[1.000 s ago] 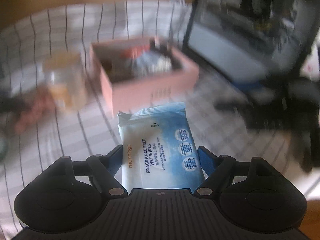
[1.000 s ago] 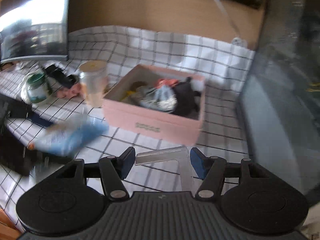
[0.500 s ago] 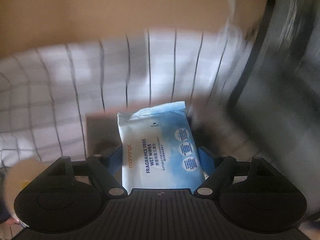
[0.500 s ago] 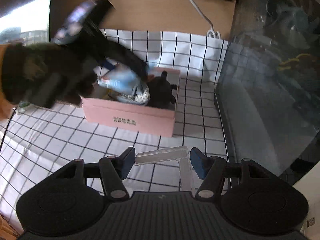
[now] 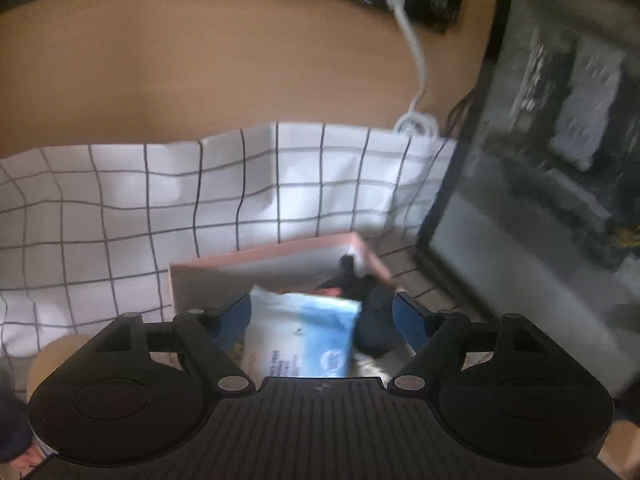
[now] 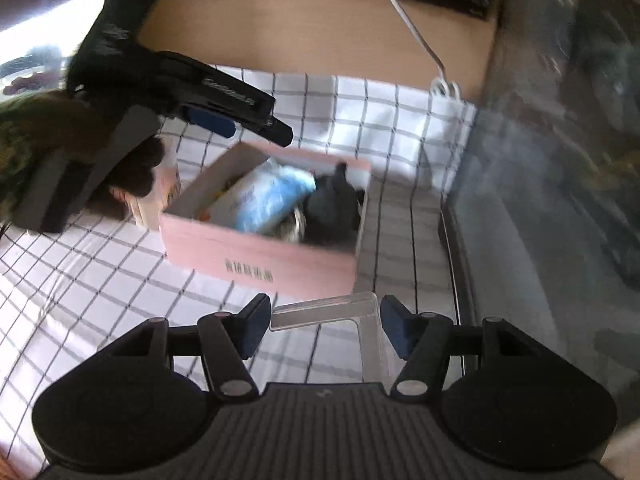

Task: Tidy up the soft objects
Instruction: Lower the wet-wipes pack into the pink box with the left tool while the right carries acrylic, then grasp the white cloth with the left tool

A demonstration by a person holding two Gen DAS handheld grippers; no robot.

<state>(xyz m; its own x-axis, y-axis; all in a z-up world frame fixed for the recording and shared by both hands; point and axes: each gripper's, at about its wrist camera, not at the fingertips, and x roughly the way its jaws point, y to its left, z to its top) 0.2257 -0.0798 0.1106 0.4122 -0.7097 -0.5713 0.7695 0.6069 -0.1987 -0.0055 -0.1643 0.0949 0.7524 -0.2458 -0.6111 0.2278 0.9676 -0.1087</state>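
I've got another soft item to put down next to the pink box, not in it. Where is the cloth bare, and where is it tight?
The checked cloth lies bare in front of the pink box and to its front left, and behind it up to the wooden wall. Tight: the box's left side, where the left gripper hovers, and the narrow strip between box and dark glass panel.

1. The left gripper (image 5: 322,318) has its jaws spread wide, its blue pads clear of everything.
2. Just beyond and below the fingertips, a blue-and-white wet wipes pack (image 5: 304,332) lies in the pink box (image 5: 264,258).
3. A dark soft item (image 5: 360,288) lies by the right finger.
4. Ahead lies a checked cloth (image 5: 160,200); a dark screen (image 5: 540,160) stands to the right.
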